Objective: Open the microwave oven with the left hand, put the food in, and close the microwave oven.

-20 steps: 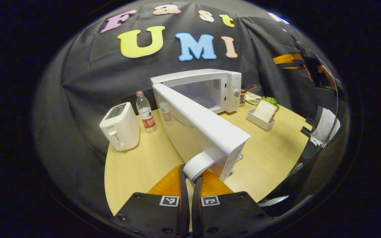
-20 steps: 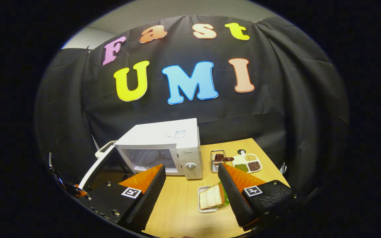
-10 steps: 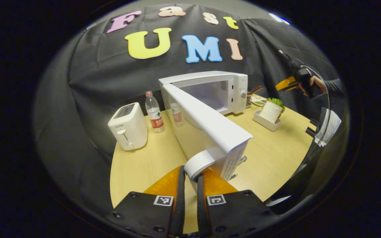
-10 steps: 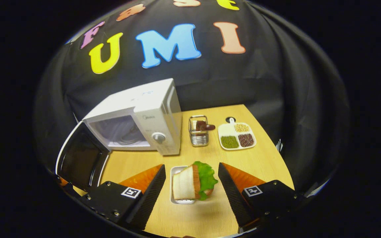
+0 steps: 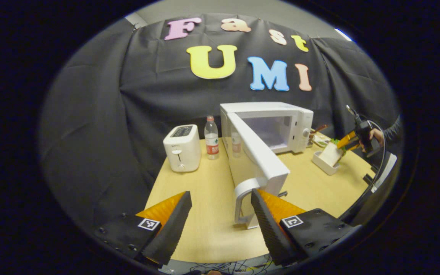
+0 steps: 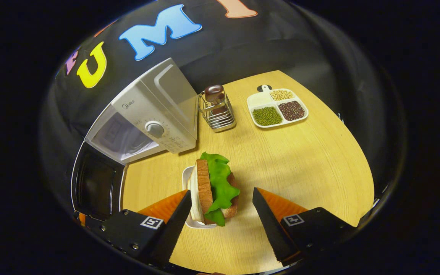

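Left gripper view.
- Left gripper [image 5: 220,214]: fingers spread apart, holding nothing; the door's handle [image 5: 243,202] stands between them, nearer the right finger, apparently untouched.
- Microwave [image 5: 281,124]: toward the table's [image 5: 204,214] far edge; door [image 5: 254,152] swung wide, cavity exposed.
- Toaster [image 5: 182,148] and bottle [image 5: 211,138]: far left part of the table.
- Sandwich [image 5: 330,153]: in a tray [image 5: 325,164] at the table's right side, with the right gripper [image 5: 348,140] and the hand [image 5: 376,134] holding it at it.

Right gripper view.
- Right gripper [image 6: 220,214]: fingers spread, empty, straddling the sandwich [image 6: 212,187] from above and the near side; contact cannot be told.
- Sandwich: upright in its tray [image 6: 186,183], near the table's [image 6: 311,160] front edge; long axis runs away from the gripper, parallel to the fingers (so closing would squeeze its broad faces).
- Microwave [image 6: 155,114]: ahead-left, open door [image 6: 96,185] at the left edge.
- Rack [image 6: 217,110] and dish [image 6: 277,107]: far side of the table.

Judgement: the right hand is the nearer; next, close on the sandwich, then carry it left into the cavity.
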`<state>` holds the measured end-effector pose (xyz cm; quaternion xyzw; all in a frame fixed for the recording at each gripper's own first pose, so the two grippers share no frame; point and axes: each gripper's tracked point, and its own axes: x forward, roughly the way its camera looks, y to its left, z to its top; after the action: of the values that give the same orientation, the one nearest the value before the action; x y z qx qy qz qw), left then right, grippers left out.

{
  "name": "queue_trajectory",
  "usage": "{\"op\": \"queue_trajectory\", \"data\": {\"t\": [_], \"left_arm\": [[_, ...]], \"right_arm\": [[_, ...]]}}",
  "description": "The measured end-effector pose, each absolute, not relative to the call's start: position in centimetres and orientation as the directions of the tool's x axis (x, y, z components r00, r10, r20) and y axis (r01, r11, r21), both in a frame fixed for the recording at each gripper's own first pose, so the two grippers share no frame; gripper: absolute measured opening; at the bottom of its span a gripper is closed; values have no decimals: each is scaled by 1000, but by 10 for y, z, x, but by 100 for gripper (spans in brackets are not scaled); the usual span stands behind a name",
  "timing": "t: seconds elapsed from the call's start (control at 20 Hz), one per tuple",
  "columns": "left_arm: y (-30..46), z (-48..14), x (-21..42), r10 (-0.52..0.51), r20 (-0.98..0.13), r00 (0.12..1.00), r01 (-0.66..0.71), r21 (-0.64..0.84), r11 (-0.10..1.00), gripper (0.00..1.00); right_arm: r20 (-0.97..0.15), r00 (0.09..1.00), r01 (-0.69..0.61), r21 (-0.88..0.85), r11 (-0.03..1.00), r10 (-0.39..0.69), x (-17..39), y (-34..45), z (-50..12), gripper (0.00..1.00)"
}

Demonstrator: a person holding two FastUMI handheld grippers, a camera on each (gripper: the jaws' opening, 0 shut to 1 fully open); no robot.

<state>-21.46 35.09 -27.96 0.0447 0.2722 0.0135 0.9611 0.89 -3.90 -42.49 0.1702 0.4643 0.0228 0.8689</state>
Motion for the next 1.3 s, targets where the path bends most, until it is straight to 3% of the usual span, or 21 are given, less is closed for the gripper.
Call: {"op": "queue_trajectory", "data": {"t": [0.25,0.4,0.5,0.6,0.7,0.8,0.9,1.25,1.3], "left_arm": [[316,-176,-191,134,-319,938,-127,43,991,99],[275,-138,-170,105,-243,964,-107,8,994,99],[244,-118,-159,51,-201,978,-55,-15,998,100],[210,-106,-145,-4,-170,985,-3,-40,999,96],[193,-105,-138,-39,-156,987,30,-58,998,95],[187,-107,-130,-48,-159,986,39,-62,997,94],[184,-97,-126,-53,-133,990,45,-60,997,94],[190,-78,-114,-44,-101,994,38,-64,997,94],[192,-75,-113,-40,-93,995,34,-62,997,99]], "right_arm": [[-795,558,125,364,923,238,10,-32,-429,97],[-805,533,142,386,912,258,6,-27,-434,97],[-804,526,163,416,895,278,4,-22,-436,87],[-802,520,170,435,884,294,0,-17,-437,85],[-786,535,171,459,872,309,0,-17,-430,53],[-782,548,155,445,882,297,2,-15,-427,31],[-771,572,130,422,897,279,2,-13,-419,22],[-675,652,62,501,863,345,0,18,-360,22],[-660,660,47,513,857,358,0,26,-352,22]]}}
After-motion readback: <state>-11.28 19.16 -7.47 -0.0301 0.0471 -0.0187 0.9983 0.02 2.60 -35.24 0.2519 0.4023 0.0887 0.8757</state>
